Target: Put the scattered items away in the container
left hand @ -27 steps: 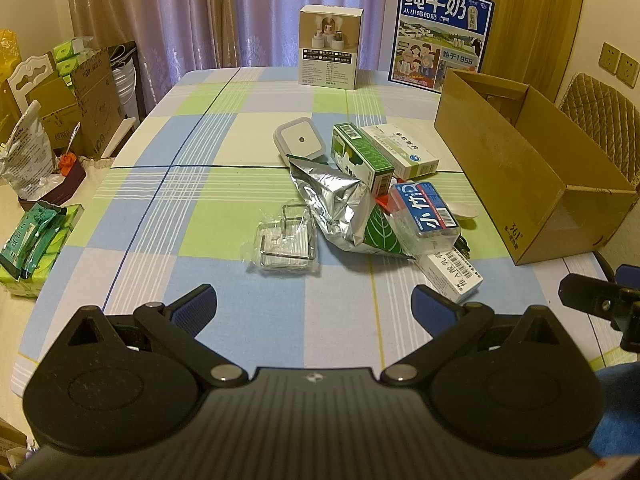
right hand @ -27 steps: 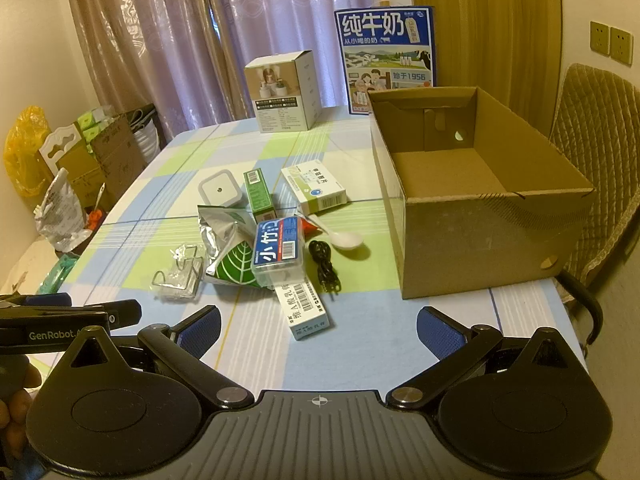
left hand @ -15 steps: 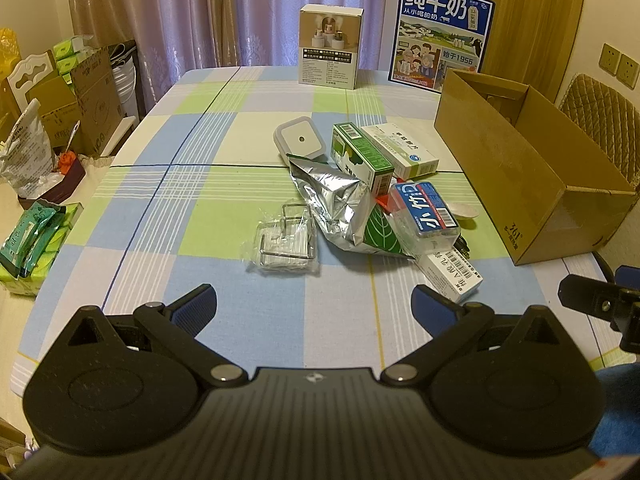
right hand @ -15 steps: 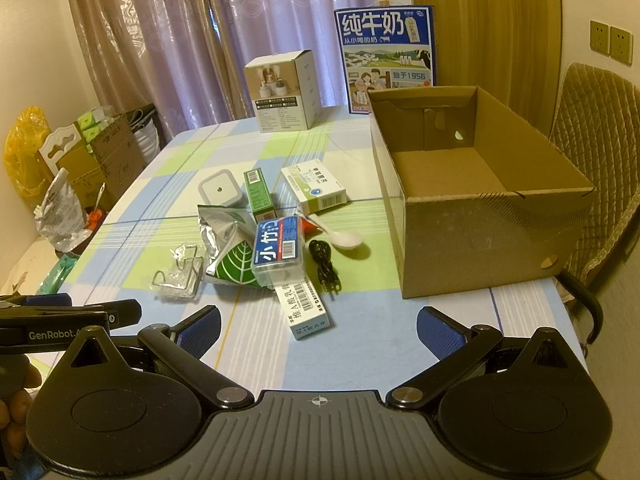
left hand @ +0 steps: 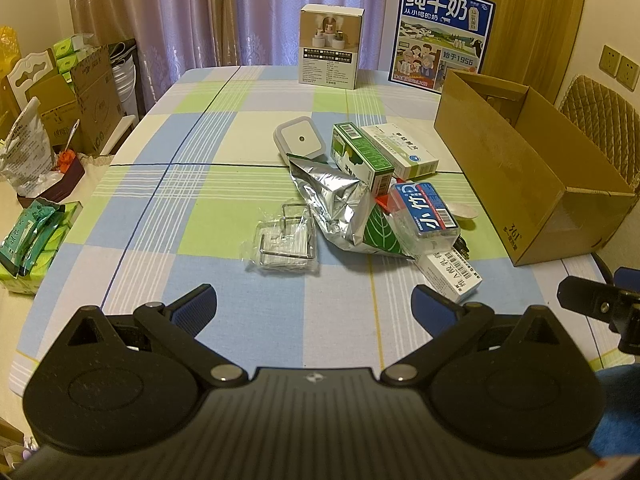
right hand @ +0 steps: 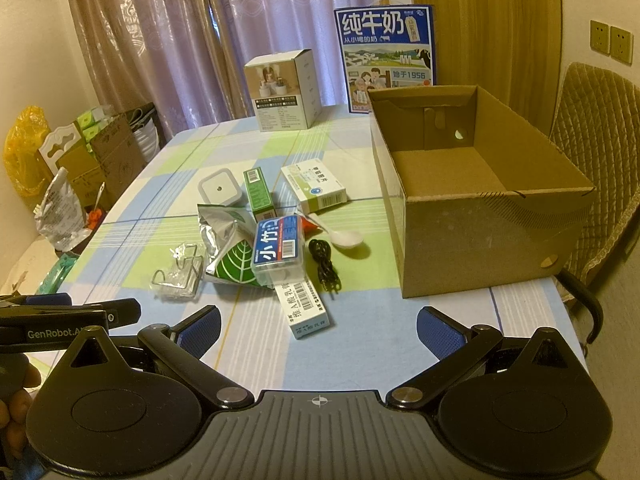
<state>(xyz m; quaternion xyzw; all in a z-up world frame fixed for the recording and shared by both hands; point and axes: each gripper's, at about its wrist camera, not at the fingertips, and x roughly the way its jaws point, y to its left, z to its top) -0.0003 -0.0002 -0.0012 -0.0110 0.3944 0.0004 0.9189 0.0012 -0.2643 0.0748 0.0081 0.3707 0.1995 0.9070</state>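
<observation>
Plainly nothing is picked yet; both the left hand-held gripper (left hand: pixel 314 300) and the right hand-held gripper (right hand: pixel 318 322) hover spread and empty; the clutter (right hand: pixel 276 250) lies left of the empty box (right hand: pixel 492 236); next, probably, comes reaching for the nearest carton (right hand: pixel 306 308).

Open brown cardboard box (right hand: pixel 492 216) upright on the desk's right side, nothing inside, scattered pile to its left: silver foil pouch (left hand: pixel 340 204), blue-labelled clear case (right hand: pixel 278 250) on top, green carton (left hand: pixel 362 156), white spoon (right hand: pixel 346 237), black cable (right hand: pixel 325 266), wire rack (left hand: pixel 286 236)
</observation>
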